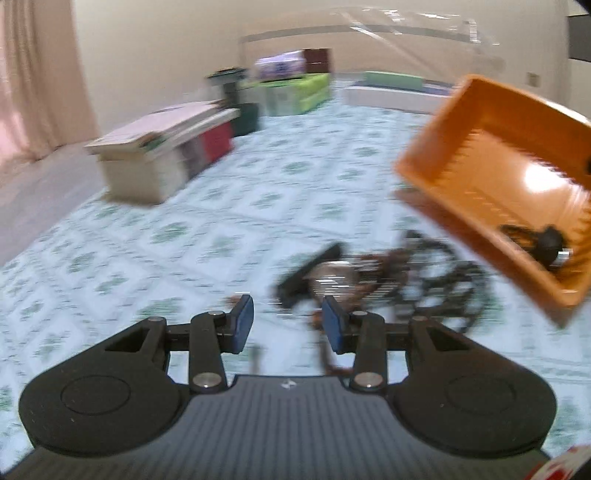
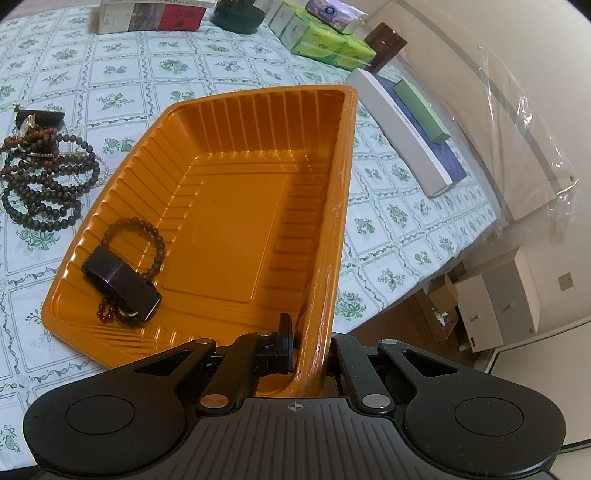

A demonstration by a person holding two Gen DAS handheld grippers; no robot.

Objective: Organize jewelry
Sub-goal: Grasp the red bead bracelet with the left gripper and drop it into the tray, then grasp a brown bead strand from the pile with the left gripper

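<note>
An orange plastic tray [image 2: 236,236] is gripped by its near right wall in my right gripper [image 2: 310,354], tilted above the table; it also shows in the left wrist view [image 1: 491,177]. Inside lie a dark bead bracelet [image 2: 142,240], a black watch [image 2: 122,284] and small red beads [image 2: 105,312]. A pile of dark bead necklaces [image 2: 48,181] lies on the tablecloth left of the tray, blurred in the left wrist view [image 1: 406,273]. My left gripper [image 1: 288,325] is open and empty, just short of the pile.
The table has a green floral cloth [image 2: 110,74]. At the back stand stacked books [image 2: 151,16], a dark round container [image 2: 240,16], green tissue packs [image 2: 321,40] and a brown jar [image 2: 384,42]. A flat grey box [image 2: 402,129] lies at the right edge.
</note>
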